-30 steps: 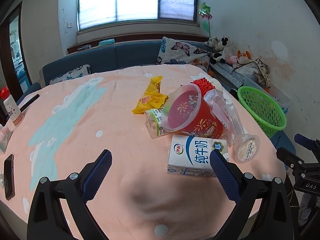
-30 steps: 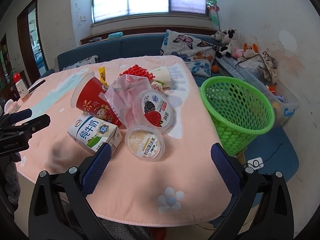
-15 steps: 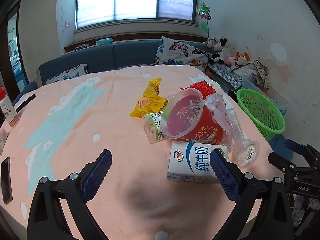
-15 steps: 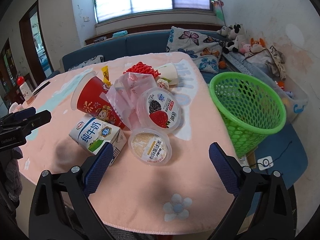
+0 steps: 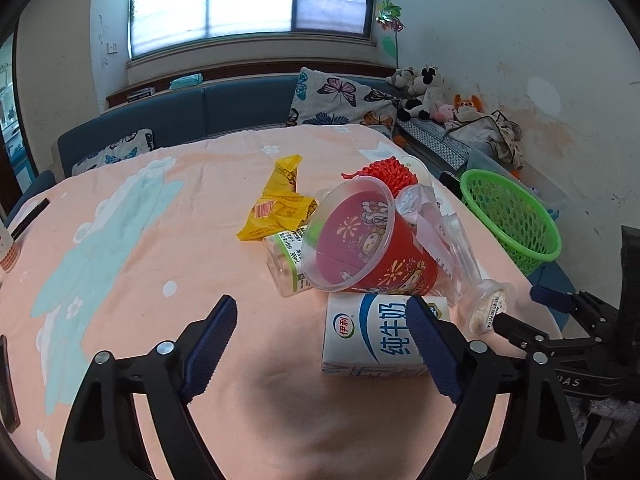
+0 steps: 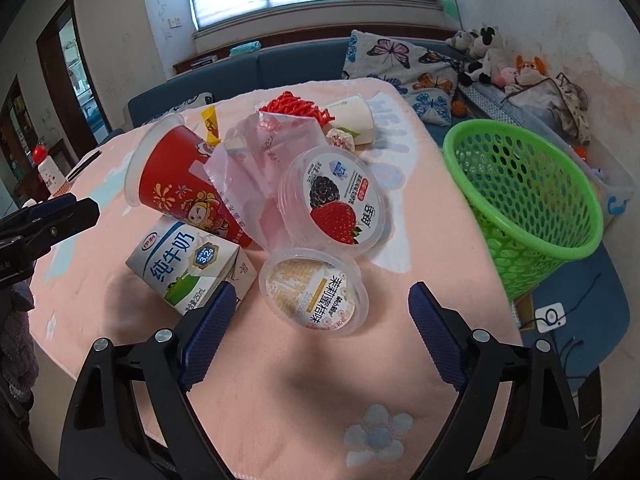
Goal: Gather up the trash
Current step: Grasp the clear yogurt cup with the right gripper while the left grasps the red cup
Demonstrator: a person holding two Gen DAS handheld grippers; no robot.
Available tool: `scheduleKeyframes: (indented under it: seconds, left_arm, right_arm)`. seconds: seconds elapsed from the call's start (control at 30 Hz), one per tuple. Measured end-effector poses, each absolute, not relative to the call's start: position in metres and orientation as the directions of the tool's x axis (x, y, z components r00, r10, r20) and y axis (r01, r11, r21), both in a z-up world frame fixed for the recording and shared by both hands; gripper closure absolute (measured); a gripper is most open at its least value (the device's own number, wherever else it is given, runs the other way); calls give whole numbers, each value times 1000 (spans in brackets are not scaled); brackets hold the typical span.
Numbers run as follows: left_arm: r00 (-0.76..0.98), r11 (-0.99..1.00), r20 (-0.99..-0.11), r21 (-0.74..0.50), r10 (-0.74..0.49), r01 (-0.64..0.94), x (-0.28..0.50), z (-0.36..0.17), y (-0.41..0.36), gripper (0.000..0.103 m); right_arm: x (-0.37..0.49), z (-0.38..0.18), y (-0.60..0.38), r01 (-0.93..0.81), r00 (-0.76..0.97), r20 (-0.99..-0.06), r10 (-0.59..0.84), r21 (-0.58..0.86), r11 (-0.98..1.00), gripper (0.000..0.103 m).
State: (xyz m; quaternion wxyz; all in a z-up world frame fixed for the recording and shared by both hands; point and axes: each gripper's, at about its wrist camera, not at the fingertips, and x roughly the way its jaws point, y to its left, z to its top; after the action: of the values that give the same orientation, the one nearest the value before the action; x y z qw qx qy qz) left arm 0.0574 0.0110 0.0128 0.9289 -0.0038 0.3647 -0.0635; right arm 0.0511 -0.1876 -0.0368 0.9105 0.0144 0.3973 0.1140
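Left wrist view looks down over a table (image 5: 132,216) covered in a peach cloth with pale blue shapes. The left tool (image 5: 320,332) has its jaws spread and closing, with only bare cloth between them; its right finger overlaps the white milk carton (image 5: 360,336) in the picture, but I cannot tell whether it touches it.

The trash lies heaped toward the table's right edge. A red cup (image 5: 360,248) lies tipped on its side on top of the milk carton, its mouth toward the camera. Behind it sit a yellow wrapper (image 5: 280,208), a clear bottle with a green label (image 5: 286,260) and a red foam net (image 5: 386,170).

In the right wrist view, the right tool (image 6: 318,324) also has its jaws apart and closing, gripping nothing. A round yogurt tub (image 6: 316,288) lies on the cloth just ahead of the gap between them. A second tub with berries on its lid (image 6: 336,200) leans just beyond it, beside a crumpled clear plastic bag (image 6: 256,164). A white paper cup (image 6: 352,118) lies further back. A green basket (image 6: 528,196) stands off the table's right edge.
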Motion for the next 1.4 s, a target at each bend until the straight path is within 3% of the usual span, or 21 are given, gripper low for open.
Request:
scheduleKeyframes:
  seconds: [0.43,0.8,1.4]
  left_arm:
    - [712,977,-675,-70,-196,203,79,12,3,33]
    - [667,954,-697,-82,-262,289,109,4,-12,38]
    - [592,901,-703,-166,-393,401,113,-4,-22,81]
  right_arm:
    - [73,-60,-180,-170,620,-757,206,126,977,20]
    - [80,-70,-180,-160,595,-775,212,144,976,36]
    - [63,-46,-189,-169,631,-745,218,143,975,36]
